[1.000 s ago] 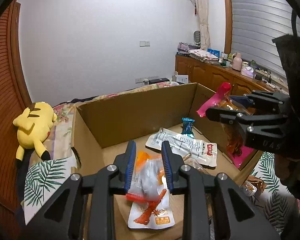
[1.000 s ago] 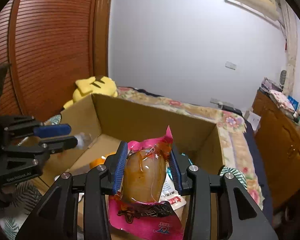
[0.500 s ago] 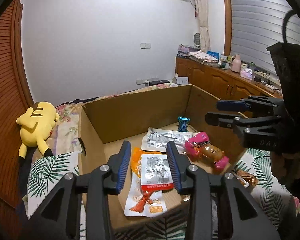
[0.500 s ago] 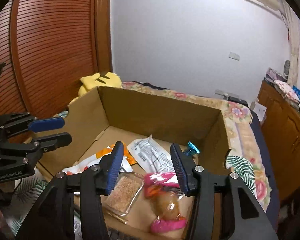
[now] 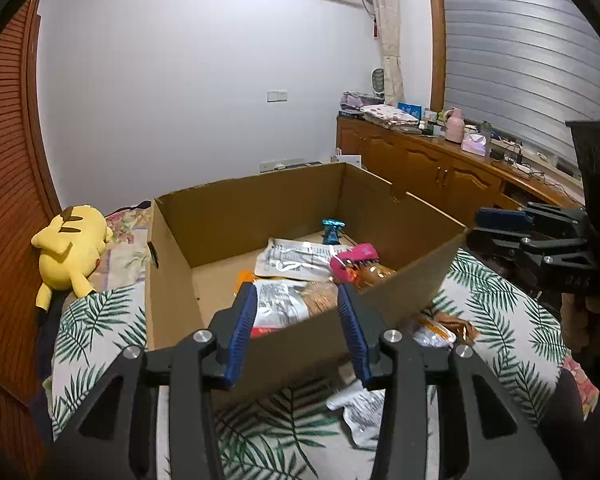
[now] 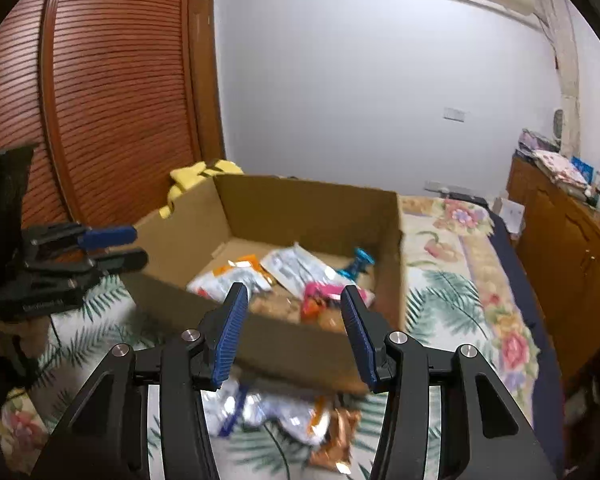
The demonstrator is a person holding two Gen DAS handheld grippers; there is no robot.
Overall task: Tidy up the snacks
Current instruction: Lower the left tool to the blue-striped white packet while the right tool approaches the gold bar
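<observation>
An open cardboard box (image 5: pixel 284 212) stands on the bed and holds several snack packets. Among them are a pink packet (image 5: pixel 356 258), a white packet (image 5: pixel 296 258) and a small blue packet (image 5: pixel 333 230). The box (image 6: pixel 316 204) also shows in the right wrist view with the pink packet (image 6: pixel 326 292) inside. My left gripper (image 5: pixel 298 306) is open and empty in front of the box's near wall. My right gripper (image 6: pixel 294 304) is open and empty on the near side of the box. Loose snack packets (image 6: pixel 292 412) lie on the bed below it, and others (image 5: pixel 436 330) show by the box.
A yellow plush toy (image 5: pixel 70 244) lies on the bed left of the box. A wooden cabinet (image 5: pixel 428 168) with clutter runs along the right wall. A slatted wooden door (image 6: pixel 100 100) stands at the left. The bedspread (image 5: pixel 96 324) has a leaf print.
Both grippers let go of their packets, which now lie in the box. Both have pulled back from over the box to its near side and opened wide.
</observation>
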